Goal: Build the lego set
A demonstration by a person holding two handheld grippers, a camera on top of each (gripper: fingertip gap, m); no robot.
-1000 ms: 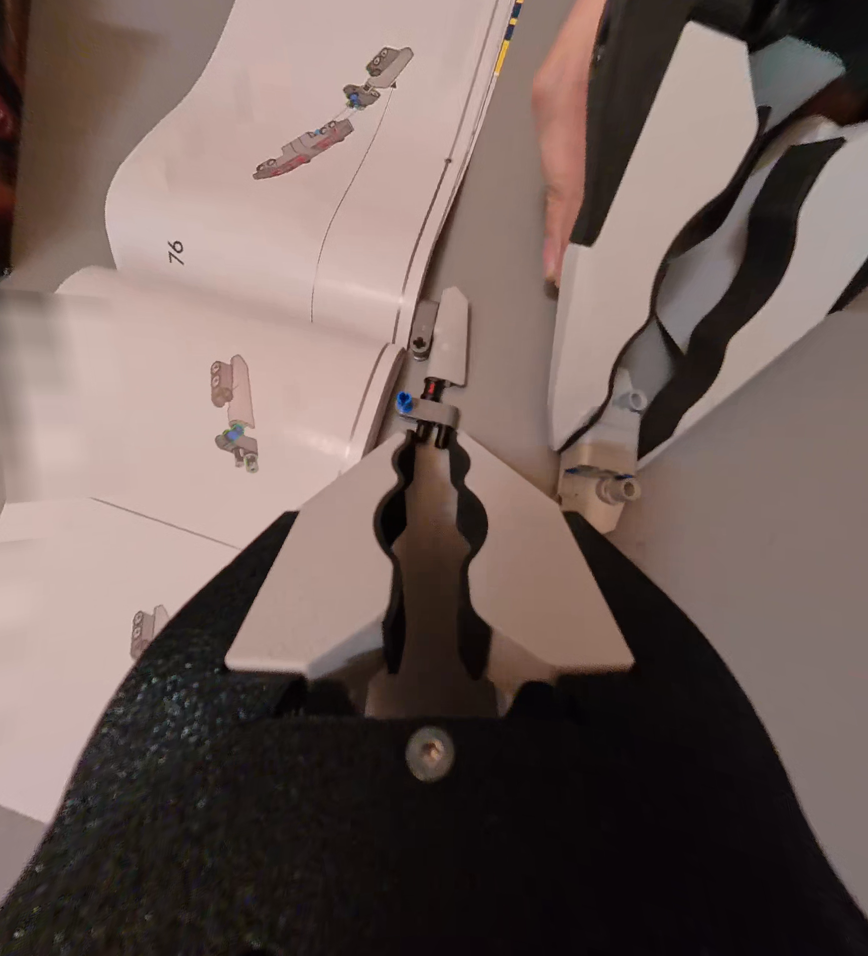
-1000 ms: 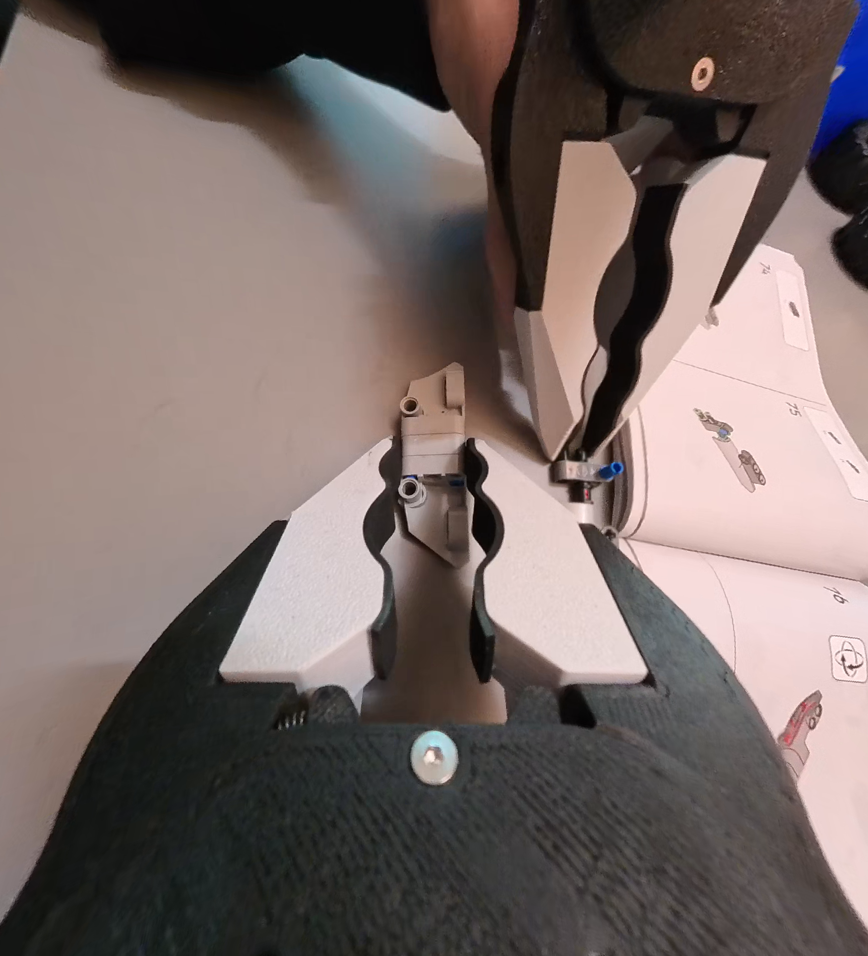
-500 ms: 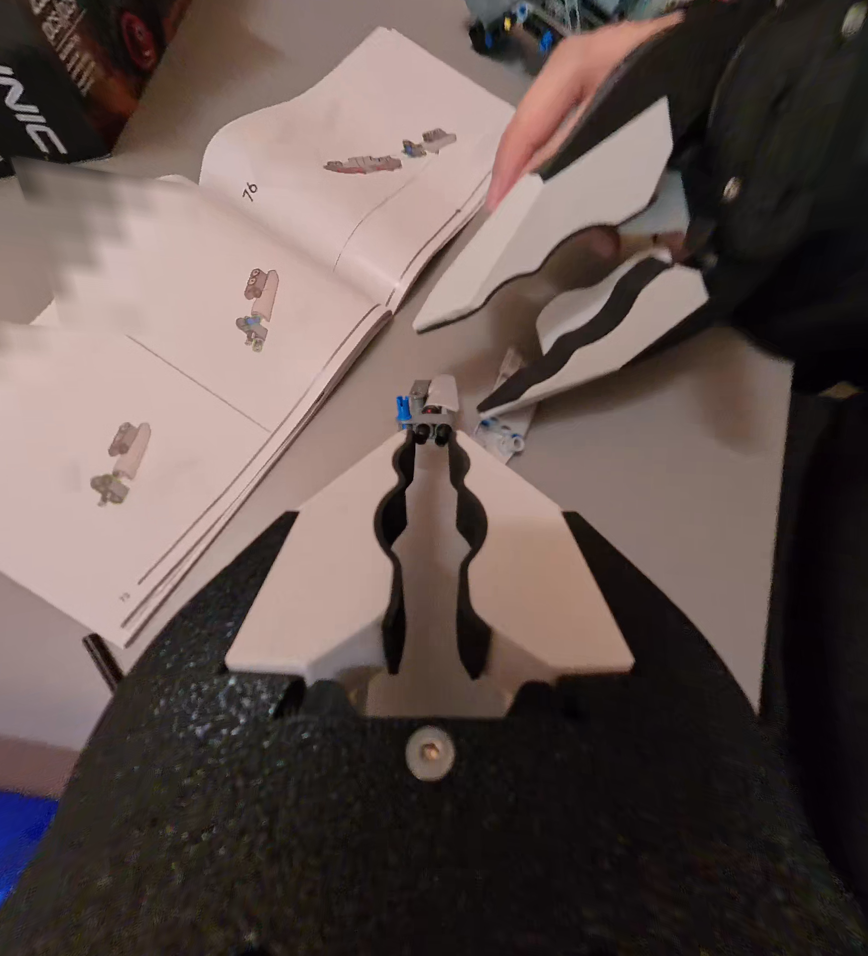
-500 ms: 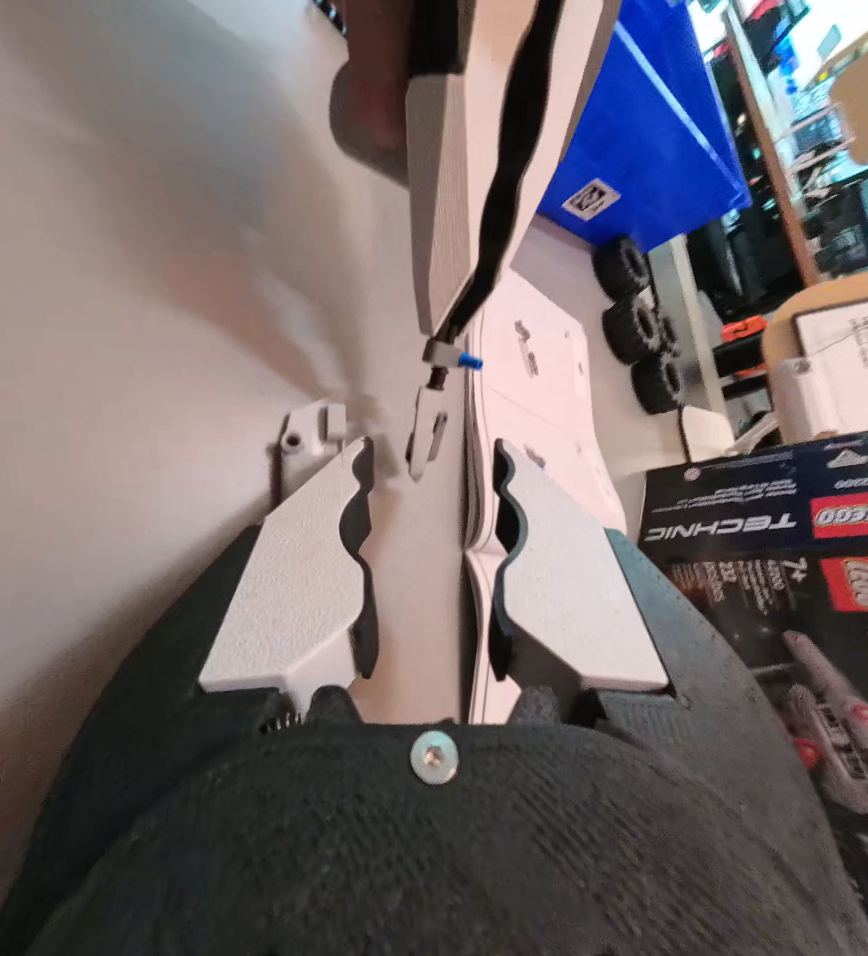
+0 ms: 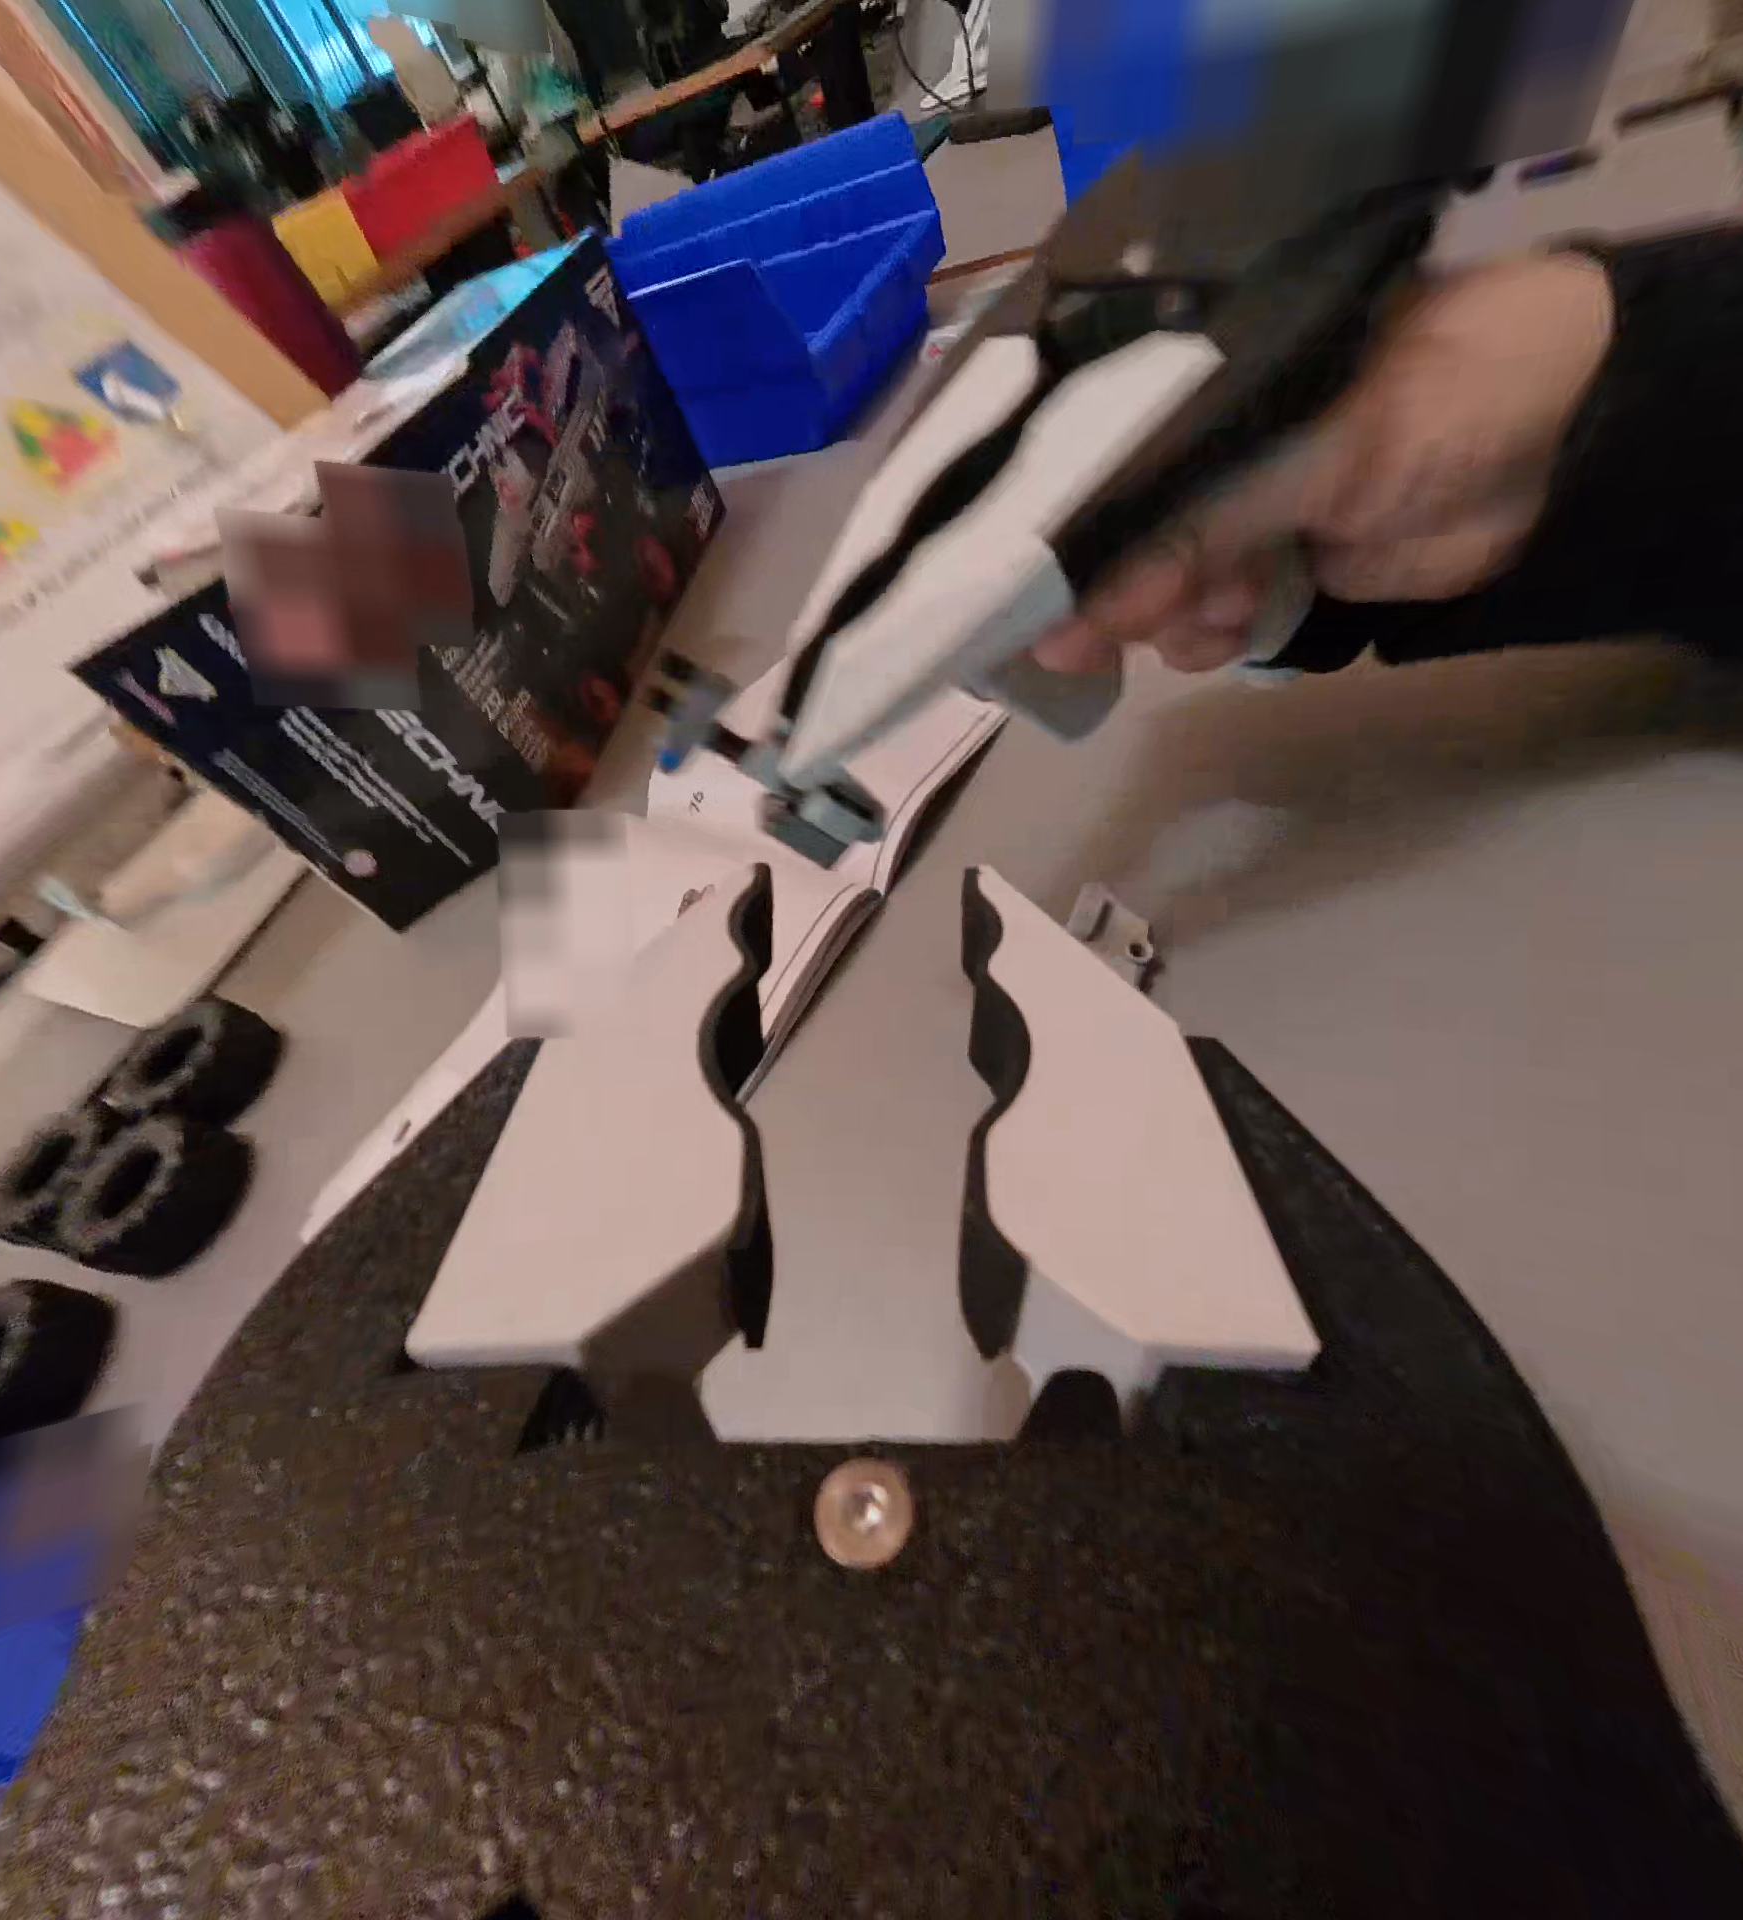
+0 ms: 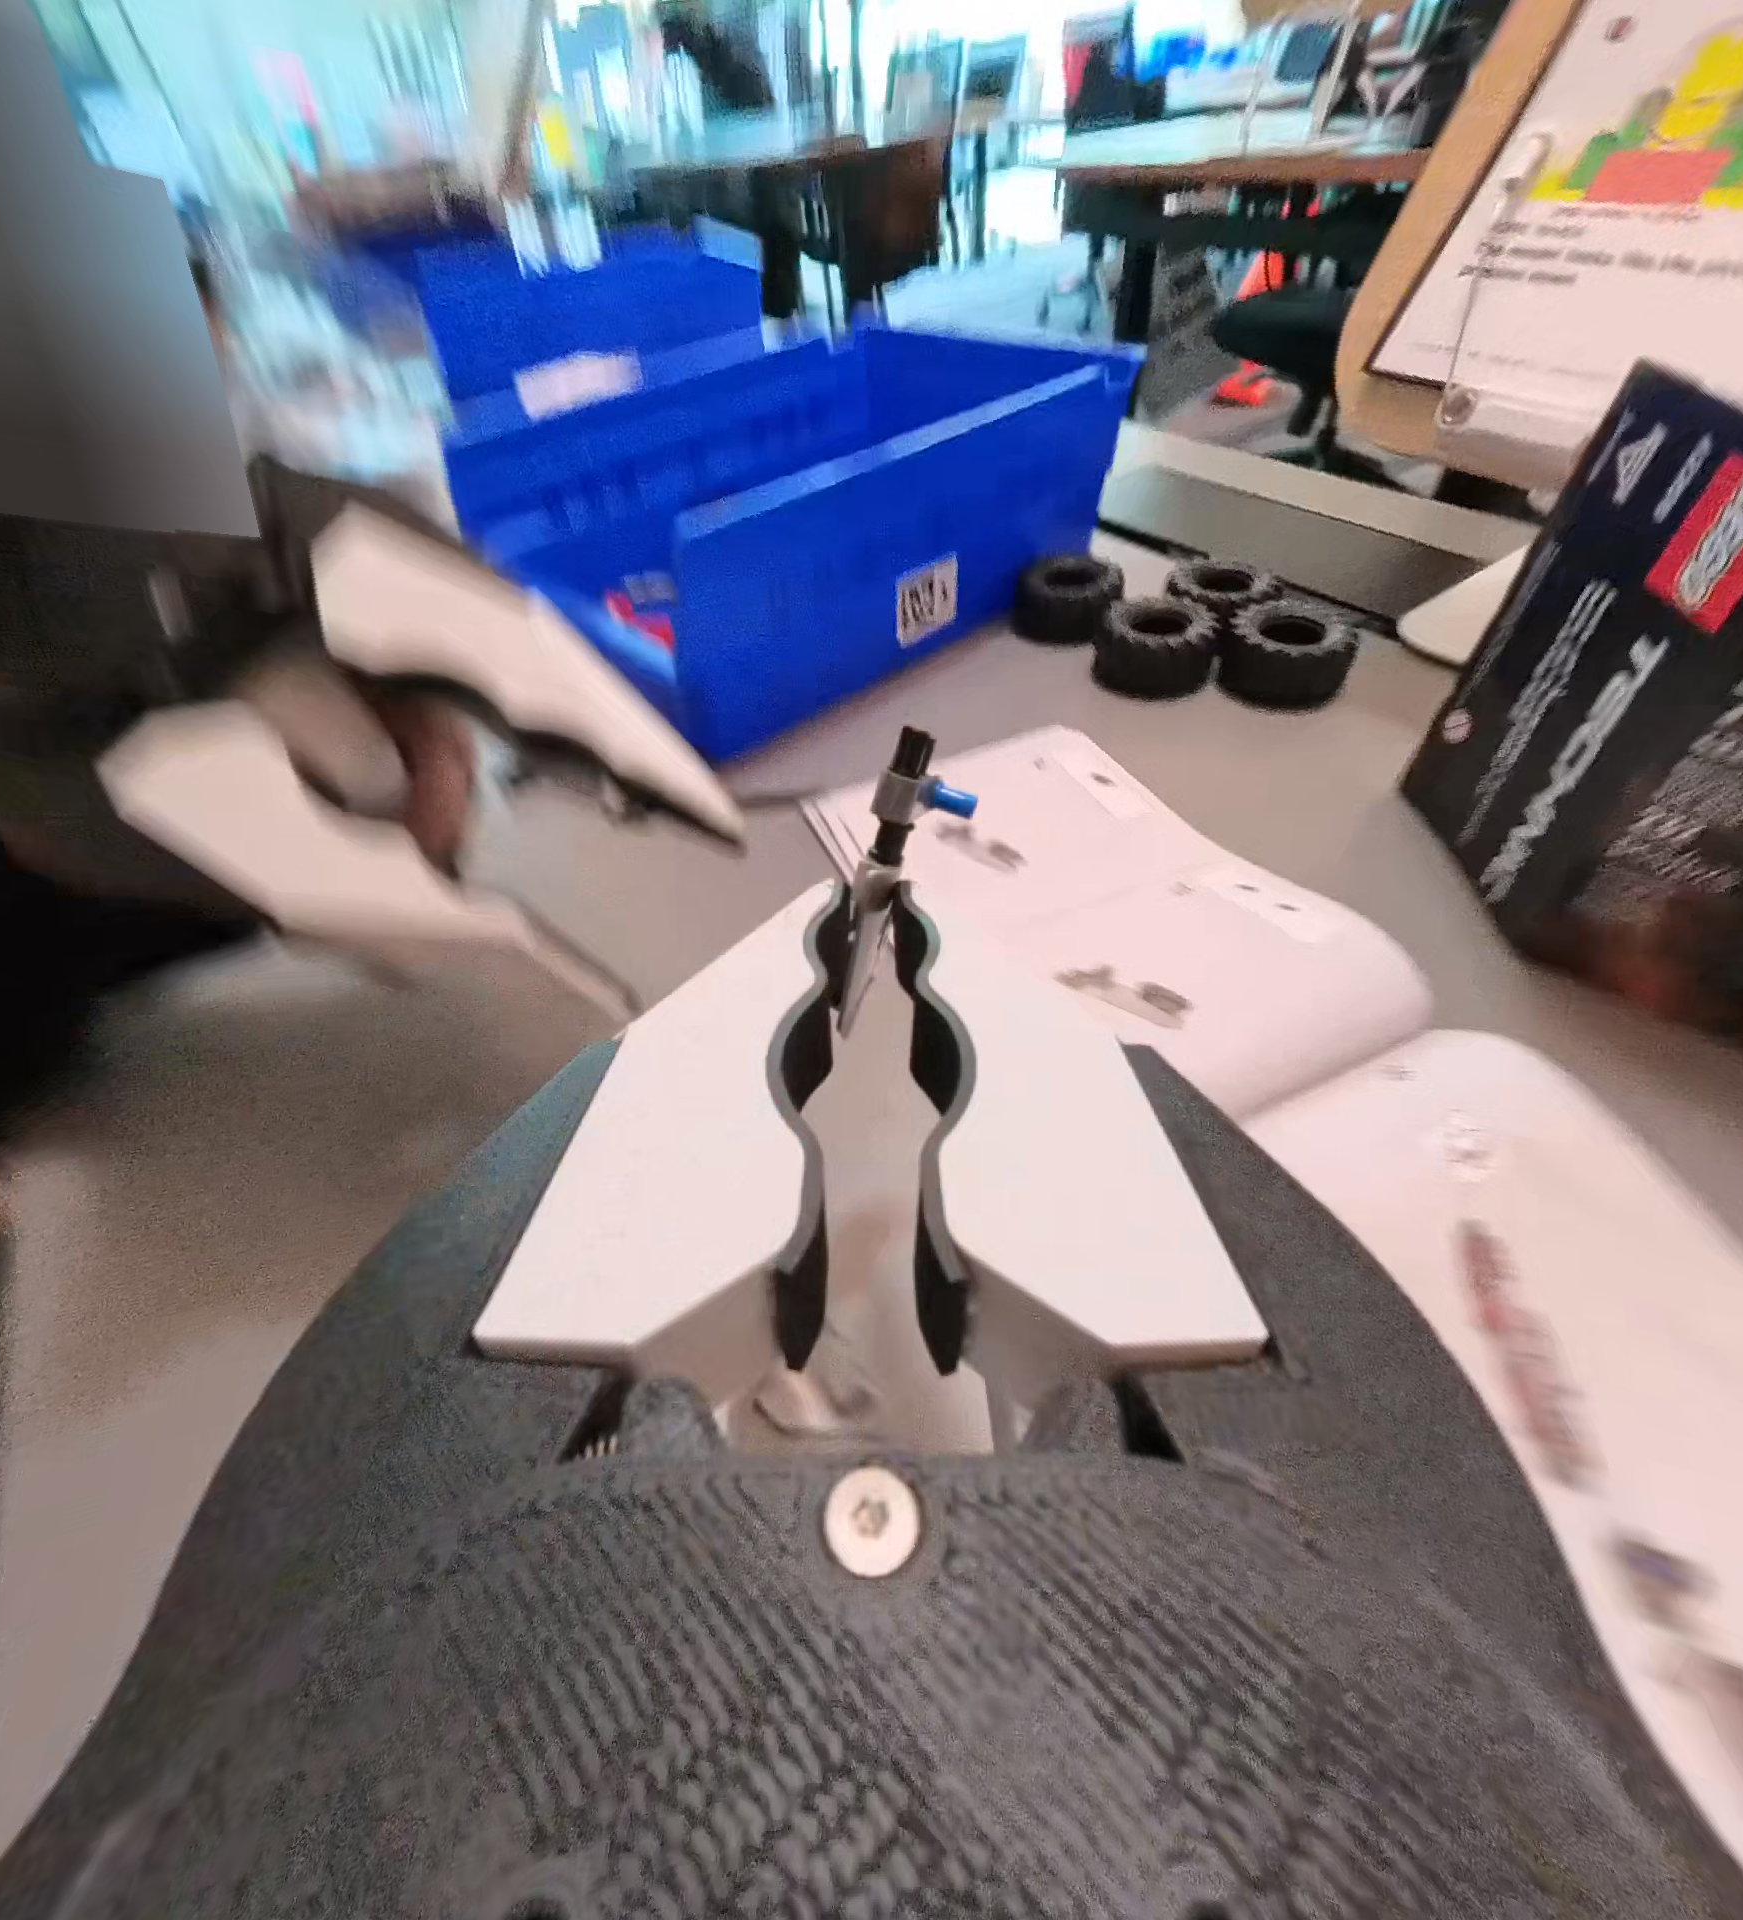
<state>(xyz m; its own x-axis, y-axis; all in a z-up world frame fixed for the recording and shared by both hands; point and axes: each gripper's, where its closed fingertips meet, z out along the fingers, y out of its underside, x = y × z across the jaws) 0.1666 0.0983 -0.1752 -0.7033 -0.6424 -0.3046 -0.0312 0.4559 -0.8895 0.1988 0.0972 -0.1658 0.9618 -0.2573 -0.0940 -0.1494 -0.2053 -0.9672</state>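
My right gripper [image 6: 872, 896] is shut on a small grey lego assembly [image 6: 893, 821]: a flat grey panel with a connector, a black pin and a blue pin sticking up past the fingertips. It is held in the air above the open instruction booklet [image 6: 1158, 914]. My left gripper [image 5: 867, 894] is open and empty, low over the grey table [image 5: 1469, 1039]. In the left wrist view the right gripper [image 5: 794, 769] shows ahead with the assembly [image 5: 805, 805] at its tips. A second grey lego piece [image 5: 1116, 930] lies on the table by my right finger.
A black lego box [image 6: 1625, 727] stands at the right, behind the booklet. Several black tyres [image 6: 1189, 634] lie beside a blue bin [image 6: 846, 520]. In the right wrist view the left gripper [image 6: 675, 914] shows at the left. A hand [image 5: 1386, 520] holds the right gripper. The grippers are tip to tip, or close to it.
The left gripper let go of the small assembly and opened. The right gripper released the other grey piece, closed on the assembly and lifted it. Both views swung up from the table.
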